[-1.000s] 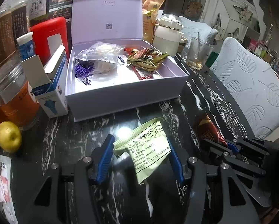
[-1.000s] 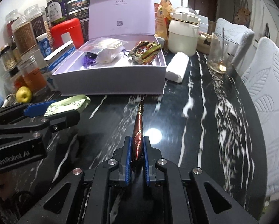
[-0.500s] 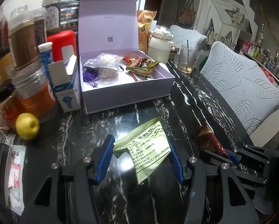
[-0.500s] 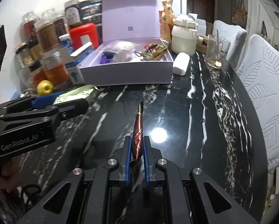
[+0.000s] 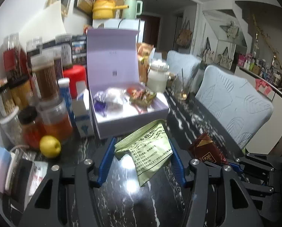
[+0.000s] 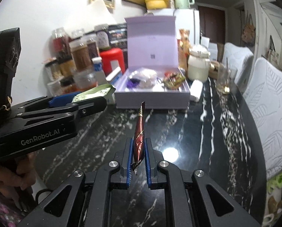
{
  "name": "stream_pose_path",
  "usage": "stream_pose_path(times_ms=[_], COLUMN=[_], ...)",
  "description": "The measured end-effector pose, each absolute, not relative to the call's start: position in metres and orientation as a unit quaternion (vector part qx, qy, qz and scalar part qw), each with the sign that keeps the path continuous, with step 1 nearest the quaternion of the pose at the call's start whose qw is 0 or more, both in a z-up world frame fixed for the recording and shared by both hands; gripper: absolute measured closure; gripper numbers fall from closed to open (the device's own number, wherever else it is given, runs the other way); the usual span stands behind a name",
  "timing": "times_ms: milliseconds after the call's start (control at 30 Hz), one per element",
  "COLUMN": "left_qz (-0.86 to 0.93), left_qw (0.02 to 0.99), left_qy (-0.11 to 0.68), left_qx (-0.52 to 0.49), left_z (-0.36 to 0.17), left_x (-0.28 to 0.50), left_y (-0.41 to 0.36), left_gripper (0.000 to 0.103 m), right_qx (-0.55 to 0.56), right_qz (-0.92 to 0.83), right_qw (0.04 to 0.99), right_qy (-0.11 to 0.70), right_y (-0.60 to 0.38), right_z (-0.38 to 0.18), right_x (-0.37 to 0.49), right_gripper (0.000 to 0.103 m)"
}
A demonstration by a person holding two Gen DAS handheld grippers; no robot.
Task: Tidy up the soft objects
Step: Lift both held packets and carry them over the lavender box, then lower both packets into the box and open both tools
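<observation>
While the left gripper [image 5: 142, 160] pinches a green packet [image 5: 148, 151] and the right gripper [image 6: 138, 160] a red wrapper [image 6: 139, 134], either limp edge could slip before the box [image 6: 152, 96] at 12 o'clock.

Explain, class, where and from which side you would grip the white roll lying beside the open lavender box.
Probably grip the white roll across its middle, coming from above with one finger on each long side. It lies flat on the black marble table, its long axis running toward the camera. The lavender box sits close on its left, so a sideways approach from there looks blocked.
</observation>
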State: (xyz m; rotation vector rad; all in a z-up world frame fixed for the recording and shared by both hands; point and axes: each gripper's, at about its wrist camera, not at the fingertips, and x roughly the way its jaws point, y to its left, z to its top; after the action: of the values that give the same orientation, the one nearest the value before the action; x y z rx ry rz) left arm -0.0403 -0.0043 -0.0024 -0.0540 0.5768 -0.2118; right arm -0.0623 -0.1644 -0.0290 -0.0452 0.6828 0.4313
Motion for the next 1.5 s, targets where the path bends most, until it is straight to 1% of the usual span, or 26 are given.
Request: stream_pose_path(times_ms=[300, 433, 600, 1033, 1500], left_qz=[-0.11, -0.107, -0.104, -0.101, -0.097], left_qw=[0.967, 0.975, 0.979, 0.979, 0.977], left_qy=[0.226, 0.194, 0.174, 0.172, 0.186], left_qx=[-0.028, -0.028, -0.021, -0.037, -0.037], left_z=[0.042, 0.064, 0.082, 0.102, 0.096], left_x=[-0.035, -0.028, -0.012, 0.062, 0.149], left_y=[-0.001, -0.002, -0.006, -0.004, -0.009], left_gripper=[0.048, 0.048, 0.048, 0.048, 0.048], right_qx=[-0.032, -0.036, -0.04, -0.051, -0.054], right_qz=[0.227, 0.232, 0.235, 0.239, 0.246], right_qw=[0.933, 0.938, 0.942, 0.947, 0.946], right_qy=[0.279, 0.256, 0.235, 0.209, 0.205], right_y=[-0.165, -0.167, -0.17, -0.179, -0.174], right_z=[0.013, 0.031, 0.051, 0.079, 0.081], right_x=[-0.059, -0.05, -0.031, 0.032, 0.115], right_gripper=[0.091, 0.091, 0.091, 0.091, 0.091])
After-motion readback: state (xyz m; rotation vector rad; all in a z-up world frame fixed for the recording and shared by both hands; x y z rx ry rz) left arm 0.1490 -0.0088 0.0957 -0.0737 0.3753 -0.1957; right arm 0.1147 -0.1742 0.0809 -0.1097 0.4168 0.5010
